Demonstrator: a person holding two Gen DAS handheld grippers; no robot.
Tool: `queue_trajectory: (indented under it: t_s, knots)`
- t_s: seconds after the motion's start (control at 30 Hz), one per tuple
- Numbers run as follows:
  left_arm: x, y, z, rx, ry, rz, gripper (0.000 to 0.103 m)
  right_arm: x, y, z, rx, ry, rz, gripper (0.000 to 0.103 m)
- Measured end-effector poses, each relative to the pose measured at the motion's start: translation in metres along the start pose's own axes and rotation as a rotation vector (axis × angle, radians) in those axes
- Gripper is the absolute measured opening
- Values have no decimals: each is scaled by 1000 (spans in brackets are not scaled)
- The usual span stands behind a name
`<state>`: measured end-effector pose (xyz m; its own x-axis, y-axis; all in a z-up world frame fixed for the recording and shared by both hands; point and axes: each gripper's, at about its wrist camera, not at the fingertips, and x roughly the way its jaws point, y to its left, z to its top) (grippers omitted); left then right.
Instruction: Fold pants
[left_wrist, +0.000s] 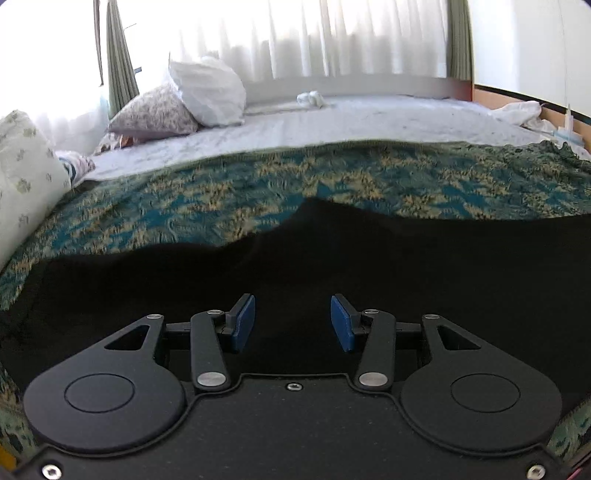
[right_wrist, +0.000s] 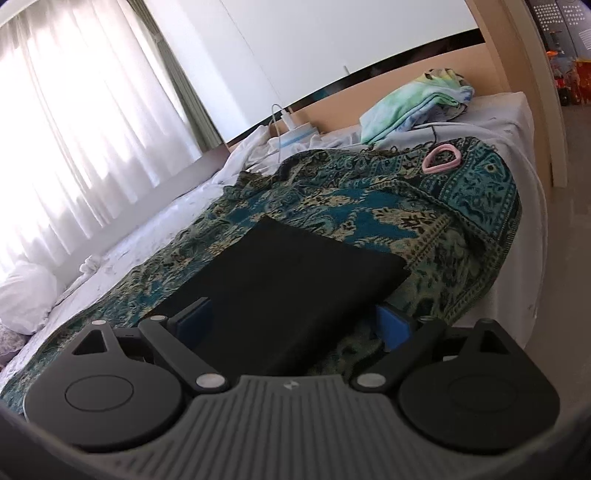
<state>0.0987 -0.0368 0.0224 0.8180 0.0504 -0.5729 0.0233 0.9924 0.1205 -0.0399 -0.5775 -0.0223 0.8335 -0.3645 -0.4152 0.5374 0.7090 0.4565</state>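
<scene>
- While lying folded, centre frame on the patterned blanket (right_wrist: 424, 218), the black pants (right_wrist: 295, 280) are looking soft, light, limp
- Left gripper (left_wrist: 292, 321) is hovering released above the cloth
- Right gripper (right_wrist: 295, 325) is straddling the near edge, spread, not pinching
- Layered corners are offering the best hold

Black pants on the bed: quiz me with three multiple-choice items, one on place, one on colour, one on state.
1. The black pants lie on:
A. a bare mattress
B. a teal patterned blanket
C. a pillow

2. The ring lying on the blanket is:
A. pink
B. red
C. black

3. The left hand-held gripper is:
A. shut on the pants
B. holding a pillow
C. open above the pants

Answers: B, teal patterned cloth shows around the pants; A, the ring is pale pink; C, its blue pads stand apart with nothing pinched.
</scene>
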Motion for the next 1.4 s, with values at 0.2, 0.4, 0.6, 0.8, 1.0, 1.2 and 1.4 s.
queue_trajectory:
  t_s: [0.2,0.4,0.6,0.8,1.0,1.2,1.4]
  knots:
    - [4,16,-9,-28,27,76,44,4,-22,0,105,-16,-25,97]
    - [8,36,-15,-42,60,122,44,-1,-12,-3,91,-83,-26,94]
    - [11,37,-17,-53,70,122,45,10,-2,4,37,-82,-25,94]
    - [13,36,-17,-57,70,121,45,22,-4,14,69,-73,-2,91]
    - [13,43,-18,-75,69,137,45,33,5,4,1,32,111,78]
    - [12,67,-19,-124,68,169,45,55,1,21,133,23,-3,57]
    - [13,101,-28,-201,65,171,44,60,46,44,84,41,-148,7]
